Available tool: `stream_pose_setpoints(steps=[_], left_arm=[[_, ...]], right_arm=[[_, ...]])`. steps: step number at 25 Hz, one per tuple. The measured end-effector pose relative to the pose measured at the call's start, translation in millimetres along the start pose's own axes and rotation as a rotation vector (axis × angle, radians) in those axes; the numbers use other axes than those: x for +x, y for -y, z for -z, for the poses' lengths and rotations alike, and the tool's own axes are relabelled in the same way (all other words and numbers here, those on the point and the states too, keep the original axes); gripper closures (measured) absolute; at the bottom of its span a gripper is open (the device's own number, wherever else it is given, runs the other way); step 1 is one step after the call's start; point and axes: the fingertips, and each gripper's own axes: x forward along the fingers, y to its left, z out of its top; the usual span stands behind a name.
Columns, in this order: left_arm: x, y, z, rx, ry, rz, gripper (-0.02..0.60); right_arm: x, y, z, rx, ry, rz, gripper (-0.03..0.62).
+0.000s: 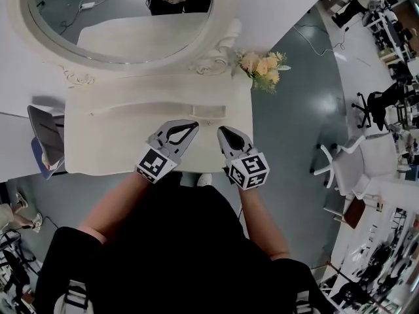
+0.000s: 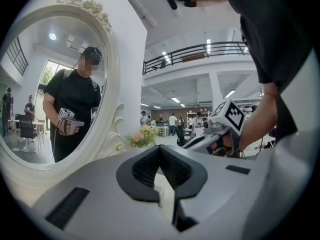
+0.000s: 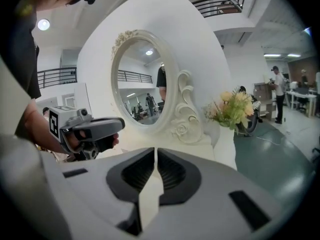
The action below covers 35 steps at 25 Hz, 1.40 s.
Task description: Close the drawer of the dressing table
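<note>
The grey left gripper (image 1: 192, 125) and grey right gripper (image 1: 223, 131) hovered, jaws pressed together and empty, over the near edge of the cream-white wooden dressing table (image 1: 124, 142). Its drawer, presumably under that edge, was hidden. This looked like the approach; next, they would need to lower and push the front squarely inward.

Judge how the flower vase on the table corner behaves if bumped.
The flower vase looks tall and narrow under a wide bouquet, so probably tippy. It stands near the dressing table's edge, so a shove might drop it.
</note>
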Motion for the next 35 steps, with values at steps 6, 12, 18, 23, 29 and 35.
stream_pose_setpoints(steps=[6, 12, 18, 23, 29, 35], left_arm=[[13, -14, 16, -0.02, -0.007, 0.04, 0.588], [26, -22, 33, -0.037, -0.015, 0.06, 0.588], [32, -24, 40, -0.049, -0.011, 0.092, 0.588], [36, -30, 51, -0.067, -0.02, 0.101, 0.588], [40, -38, 60, -0.083, -0.029, 0.114, 0.588], [44, -44, 65, -0.096, -0.031, 0.129, 0.588]], right_arm=[[29, 22, 39, 0.036, -0.094, 0.096, 0.566], [54, 35, 86, 0.063, -0.191, 0.153, 0.524], [73, 47, 123, 0.077, -0.252, 0.217, 0.463], [91, 52, 144, 0.088, -0.289, 0.258, 0.442], [105, 63, 165, 0.102, -0.321, 0.321, 0.442], [116, 69, 176, 0.148, -0.325, 0.349, 0.442]])
